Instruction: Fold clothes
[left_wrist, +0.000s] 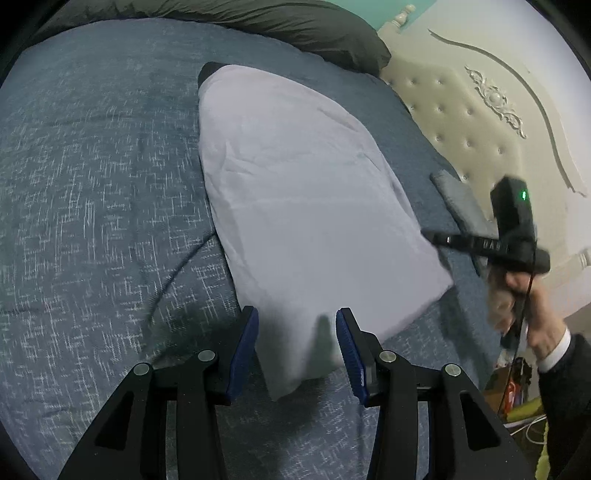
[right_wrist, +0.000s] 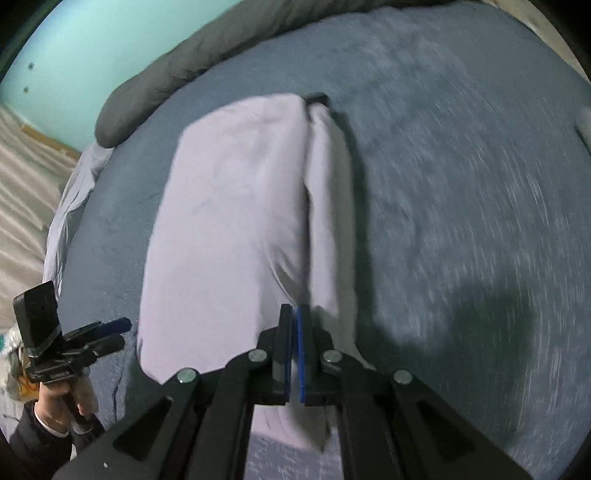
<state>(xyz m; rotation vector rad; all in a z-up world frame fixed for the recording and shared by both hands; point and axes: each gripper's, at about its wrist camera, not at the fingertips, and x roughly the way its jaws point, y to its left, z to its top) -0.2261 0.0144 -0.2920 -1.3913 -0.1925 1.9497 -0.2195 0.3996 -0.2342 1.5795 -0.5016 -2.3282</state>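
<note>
A pale lilac garment lies folded into a long strip on the blue bedspread. My left gripper is open, its blue pads on either side of the garment's near corner, just above it. In the right wrist view the garment shows a raised fold along its right side. My right gripper is shut on that fold's near edge. The right gripper also shows in the left wrist view, at the garment's right edge. The left gripper shows in the right wrist view, open.
A dark grey duvet is bunched along the bed's far side. A cream tufted headboard stands at the right. A small grey folded cloth lies near the headboard. Clutter sits on the floor beside the bed.
</note>
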